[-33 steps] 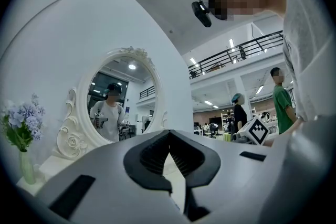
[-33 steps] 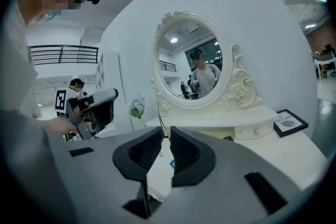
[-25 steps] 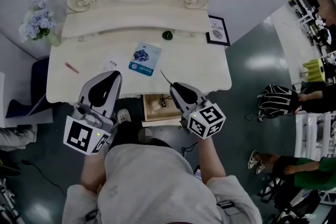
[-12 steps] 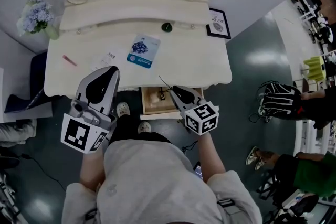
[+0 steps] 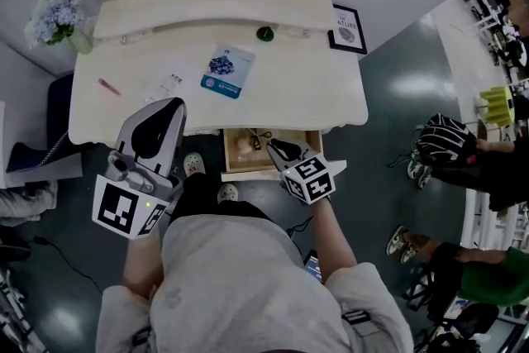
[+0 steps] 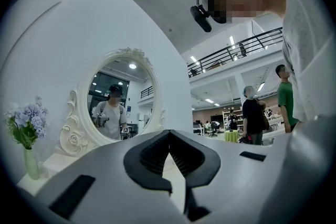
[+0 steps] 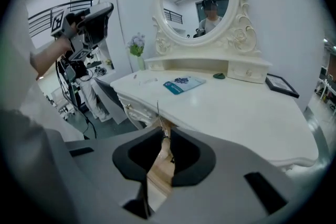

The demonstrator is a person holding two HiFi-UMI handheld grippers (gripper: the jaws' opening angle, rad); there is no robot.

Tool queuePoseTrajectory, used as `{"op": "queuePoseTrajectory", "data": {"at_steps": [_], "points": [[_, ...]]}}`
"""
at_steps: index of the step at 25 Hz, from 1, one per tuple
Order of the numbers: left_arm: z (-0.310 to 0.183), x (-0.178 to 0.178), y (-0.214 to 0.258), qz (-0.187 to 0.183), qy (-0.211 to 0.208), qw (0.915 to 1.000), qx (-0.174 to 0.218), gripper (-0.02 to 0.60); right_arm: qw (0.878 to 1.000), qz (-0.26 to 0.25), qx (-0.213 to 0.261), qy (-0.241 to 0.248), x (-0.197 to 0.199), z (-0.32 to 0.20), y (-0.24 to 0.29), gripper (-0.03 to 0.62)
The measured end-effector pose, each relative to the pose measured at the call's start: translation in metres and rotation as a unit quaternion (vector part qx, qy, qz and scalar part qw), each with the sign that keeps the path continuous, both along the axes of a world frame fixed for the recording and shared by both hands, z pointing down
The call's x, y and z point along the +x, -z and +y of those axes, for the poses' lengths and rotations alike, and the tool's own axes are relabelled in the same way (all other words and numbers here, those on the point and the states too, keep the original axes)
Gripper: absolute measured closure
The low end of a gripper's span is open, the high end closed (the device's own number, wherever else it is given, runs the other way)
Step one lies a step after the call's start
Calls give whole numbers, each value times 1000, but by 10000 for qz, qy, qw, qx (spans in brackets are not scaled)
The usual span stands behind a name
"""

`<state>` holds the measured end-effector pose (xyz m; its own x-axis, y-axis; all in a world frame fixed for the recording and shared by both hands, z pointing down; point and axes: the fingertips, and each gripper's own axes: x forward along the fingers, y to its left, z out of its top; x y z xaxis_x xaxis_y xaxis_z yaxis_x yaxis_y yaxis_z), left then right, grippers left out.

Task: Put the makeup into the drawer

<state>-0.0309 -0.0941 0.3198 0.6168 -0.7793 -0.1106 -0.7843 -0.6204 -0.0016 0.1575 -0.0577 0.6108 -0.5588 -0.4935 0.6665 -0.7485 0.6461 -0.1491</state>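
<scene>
Two tongs shut — left tongs (image 6: 169, 132) empty; right tongs (image 7: 161, 131) pinch a thin stick (image 7: 158, 110) above the drawer (image 5: 307, 143).

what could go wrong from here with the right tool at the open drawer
1. The right tool pinches the thin dark stick only at its very tips, so the stick could slip or twist before it is placed.
2. The stick pokes up close to the table edge above the drawer and may catch there.
3. The pink stick lies near the table's left edge and could be knocked off.
</scene>
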Motion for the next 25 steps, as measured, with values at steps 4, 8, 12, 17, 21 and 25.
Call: {"op": "queuePoseTrajectory", "data": {"at_steps": [4, 8, 12, 17, 21, 25], "points": [[0, -1, -2, -18, -8, 10000, -22, 568, 9984, 431, -283, 249, 0, 6, -26, 537], [0, -4, -3, -25, -4, 10000, -47, 568, 9937, 855, -545, 477, 0, 9, -48, 537], [-2, -8, -5, -42, 20, 10000, -79, 568, 9874, 1216, -778, 644, 0, 7, -67, 537], [-3, -17, -7, -56, 95, 9999, -123, 568, 9768, 1714, -1060, 726, 4, 6, -93, 537], [-3, -24, -9, -71, 159, 9997, -145, 568, 9643, 2207, -1230, 789, 11, 6, -104, 537], [-4, -31, -12, -82, 222, 9996, -170, 568, 9551, 2498, -1357, 834, 16, 5, -116, 537]]}}
